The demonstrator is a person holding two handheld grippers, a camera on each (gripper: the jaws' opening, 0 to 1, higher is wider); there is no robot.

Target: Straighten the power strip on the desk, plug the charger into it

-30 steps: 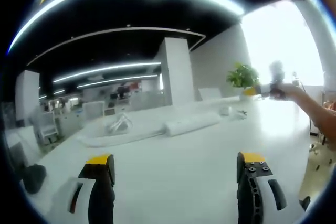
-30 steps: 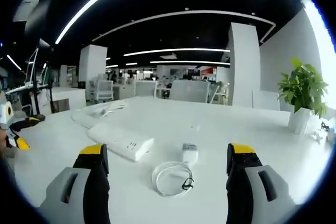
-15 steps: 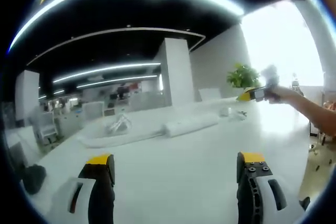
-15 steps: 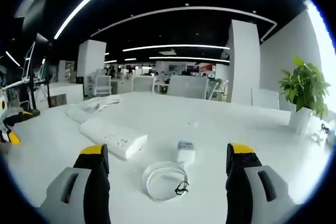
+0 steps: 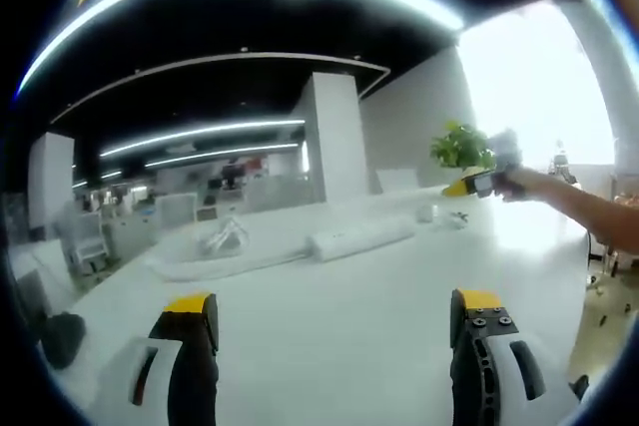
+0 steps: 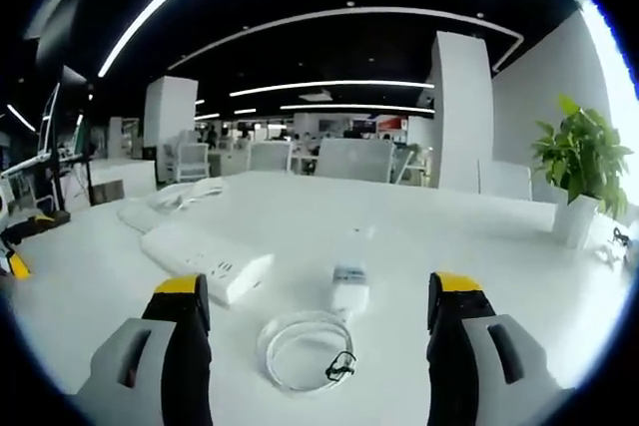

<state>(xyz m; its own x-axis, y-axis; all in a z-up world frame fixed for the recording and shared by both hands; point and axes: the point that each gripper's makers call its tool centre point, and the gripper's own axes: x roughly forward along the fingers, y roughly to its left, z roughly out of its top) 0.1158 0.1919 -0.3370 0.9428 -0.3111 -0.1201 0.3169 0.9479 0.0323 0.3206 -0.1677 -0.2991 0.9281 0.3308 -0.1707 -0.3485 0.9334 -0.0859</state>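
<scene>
So nothing is done: both claws (image 5: 334, 331) (image 6: 315, 321) gape empty, the charger (image 6: 348, 288) lies unplugged beside the askew power strip (image 6: 205, 262).

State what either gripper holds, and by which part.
Nothing is held. The left gripper and right gripper are both open above the desk.

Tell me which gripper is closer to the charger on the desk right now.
Right. The right gripper hovers open just short of the charger and its coiled cable. The left gripper hangs open farther back, with the charger small beyond the power strip.
</scene>
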